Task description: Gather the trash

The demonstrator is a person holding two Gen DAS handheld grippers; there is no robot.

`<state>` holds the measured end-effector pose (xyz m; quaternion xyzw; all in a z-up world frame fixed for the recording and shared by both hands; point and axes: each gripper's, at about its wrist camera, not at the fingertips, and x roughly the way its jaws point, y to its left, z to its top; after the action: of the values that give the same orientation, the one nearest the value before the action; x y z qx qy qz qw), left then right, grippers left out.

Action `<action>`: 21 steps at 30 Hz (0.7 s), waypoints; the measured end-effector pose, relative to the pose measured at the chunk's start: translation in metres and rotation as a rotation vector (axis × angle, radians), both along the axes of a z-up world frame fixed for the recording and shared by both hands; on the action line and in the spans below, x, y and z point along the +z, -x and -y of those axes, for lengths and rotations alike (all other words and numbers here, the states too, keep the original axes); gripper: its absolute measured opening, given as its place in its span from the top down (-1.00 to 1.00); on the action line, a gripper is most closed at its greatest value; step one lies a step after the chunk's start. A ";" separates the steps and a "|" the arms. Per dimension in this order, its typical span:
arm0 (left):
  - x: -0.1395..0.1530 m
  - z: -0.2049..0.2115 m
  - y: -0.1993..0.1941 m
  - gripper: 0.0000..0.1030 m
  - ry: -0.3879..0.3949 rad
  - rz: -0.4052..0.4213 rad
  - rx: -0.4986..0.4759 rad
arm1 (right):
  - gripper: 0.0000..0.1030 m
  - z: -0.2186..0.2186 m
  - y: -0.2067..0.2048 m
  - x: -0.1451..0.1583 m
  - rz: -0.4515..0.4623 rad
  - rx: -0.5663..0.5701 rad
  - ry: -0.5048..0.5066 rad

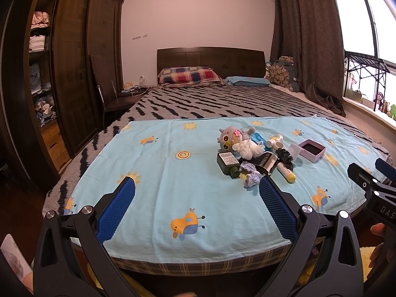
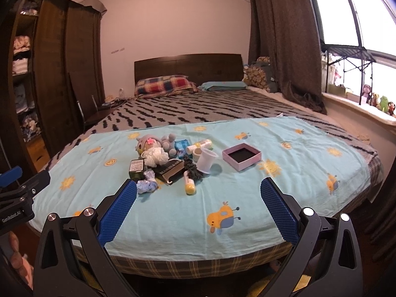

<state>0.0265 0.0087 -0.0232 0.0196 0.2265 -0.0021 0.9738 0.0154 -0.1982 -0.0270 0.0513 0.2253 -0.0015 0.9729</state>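
Note:
A pile of clutter lies on a light blue cartoon-print cloth (image 1: 173, 163) (image 2: 247, 198) over the foot of the bed. Crumpled bluish paper balls (image 1: 251, 179) (image 2: 146, 186) lie at its near edge, by a dark green bottle (image 1: 227, 163) (image 2: 136, 169), a black packet (image 1: 266, 163) (image 2: 170, 170), a yellow-capped tube (image 1: 287, 173) (image 2: 189, 185), a white plastic cup (image 2: 208, 160), a grey plush toy (image 1: 232, 135) (image 2: 153, 143) and an open pink box (image 1: 311, 149) (image 2: 241, 157). My left gripper (image 1: 196, 185) is open and empty before the pile. My right gripper (image 2: 198, 188) is open and empty, just right of the paper balls.
The bed has a zigzag blanket (image 1: 210, 101), a plaid pillow (image 1: 189, 75) and a dark headboard. A dark wardrobe (image 1: 69, 74) with open shelves stands left, with a chair (image 1: 109, 99) beside the bed. Curtains and a windowsill with toys (image 2: 378, 102) are right.

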 end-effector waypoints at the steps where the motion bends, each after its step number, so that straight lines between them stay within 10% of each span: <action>1: -0.003 0.000 -0.003 -0.85 -0.005 0.003 0.002 | -0.94 0.000 -0.004 -0.004 -0.003 0.005 -0.005; 18: -0.072 0.013 -0.079 -0.84 -0.051 -0.143 -0.065 | -0.94 0.005 -0.100 -0.078 -0.207 0.110 -0.061; 21: -0.083 0.015 -0.094 -0.84 -0.057 -0.182 -0.081 | -0.70 0.008 -0.120 -0.092 -0.248 0.102 -0.070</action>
<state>0.1203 -0.0059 -0.1057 0.0559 0.3128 -0.0370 0.9474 0.1351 -0.2060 -0.1192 0.0733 0.3460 0.0495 0.9341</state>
